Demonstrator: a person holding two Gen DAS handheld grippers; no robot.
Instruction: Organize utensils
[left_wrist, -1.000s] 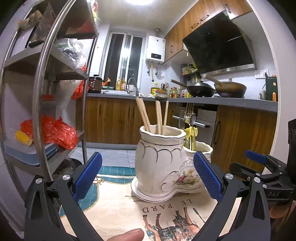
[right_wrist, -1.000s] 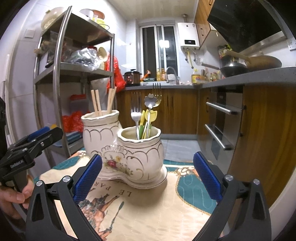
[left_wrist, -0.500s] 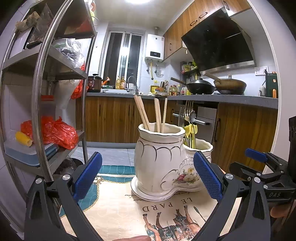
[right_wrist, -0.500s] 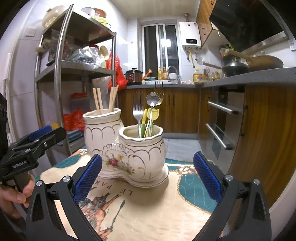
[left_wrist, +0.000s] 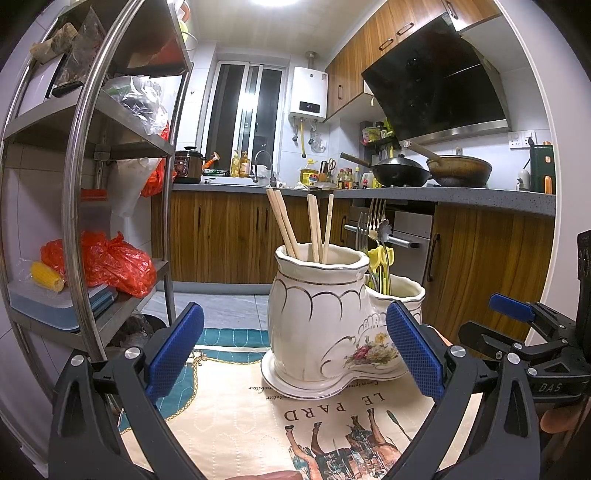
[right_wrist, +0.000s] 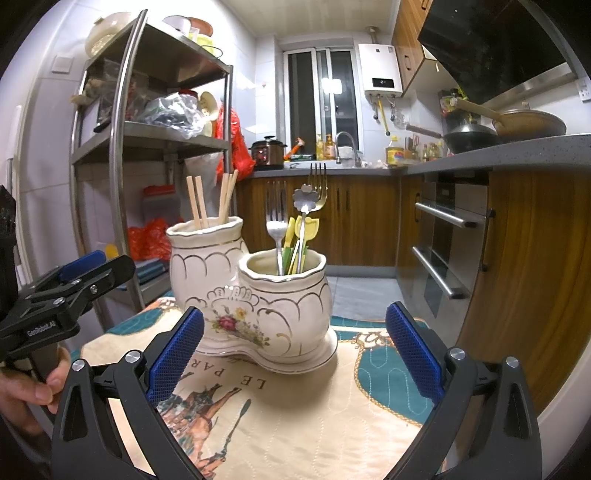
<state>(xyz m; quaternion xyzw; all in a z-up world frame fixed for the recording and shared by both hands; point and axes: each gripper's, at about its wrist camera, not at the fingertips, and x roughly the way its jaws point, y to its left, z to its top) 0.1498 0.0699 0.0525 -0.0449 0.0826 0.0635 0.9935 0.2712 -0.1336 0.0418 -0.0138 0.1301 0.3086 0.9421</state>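
Your left gripper (left_wrist: 293, 354) hovers low over the near part of the cloth (left_wrist: 236, 417), jaws spread wide, nothing between the blue pads. Your right gripper (right_wrist: 293, 354) is the same: wide open, empty, pads well apart from anything. In the right wrist view your left gripper shows from the side at the left edge, with your hand (right_wrist: 26, 387) on its handle below; its jaws there are cut off by the frame.

Open room: bare cloth lies between both grippers and the holder (right_wrist: 255, 295). To the right of the holder, the cloth runs on to the table edge, with floor beyond. On the left, the metal shelf rack (left_wrist: 85, 192) stands near the table, so that side is tighter.

The holder is a white ceramic double pot on one base, standing upright near the middle of the cloth. The taller pot holds the chopsticks (left_wrist: 306, 229); the shorter pot holds forks (right_wrist: 276, 229), a flower-ended piece (right_wrist: 306, 197) and yellow and green handles (right_wrist: 301, 240).

Hidden: from the left wrist the tall pot covers most of the short one, and your right pad overlaps its wall. The lower ends of all utensils are inside the pots. The exact count of yellow and green pieces is hard to make out.

Long axes: chopsticks stand near vertical, leaning slightly apart, tips up. Forks stand tines up. Beyond, the counter (left_wrist: 443, 195) and cabinets (left_wrist: 229, 236) close the far side.
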